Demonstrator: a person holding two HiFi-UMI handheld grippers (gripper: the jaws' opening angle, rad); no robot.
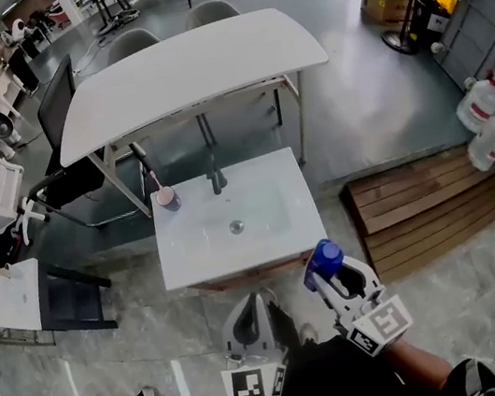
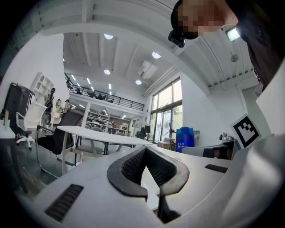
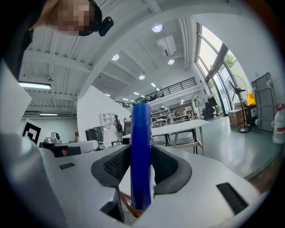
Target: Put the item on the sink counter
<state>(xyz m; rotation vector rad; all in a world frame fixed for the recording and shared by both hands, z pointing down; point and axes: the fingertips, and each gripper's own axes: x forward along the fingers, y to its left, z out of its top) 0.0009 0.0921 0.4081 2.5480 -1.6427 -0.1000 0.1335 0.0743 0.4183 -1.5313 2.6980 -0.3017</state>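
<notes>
My right gripper (image 1: 329,271) is shut on a blue bottle (image 1: 323,261), just off the near right corner of the white sink counter (image 1: 273,236). In the right gripper view the blue bottle (image 3: 141,156) stands upright between the dark pads (image 3: 167,167). My left gripper (image 1: 254,313) hangs below the counter's front edge with its jaws closed on nothing; its pads (image 2: 133,167) meet at their tips. The blue bottle (image 2: 184,138) also shows at the right of the left gripper view.
On the counter stand a faucet (image 1: 216,181) and a cup with a toothbrush (image 1: 167,197) at the back left; a drain (image 1: 236,226) sits in the basin. Behind is a white table (image 1: 187,68) with chairs. A wooden bench (image 1: 428,198) lies to the right.
</notes>
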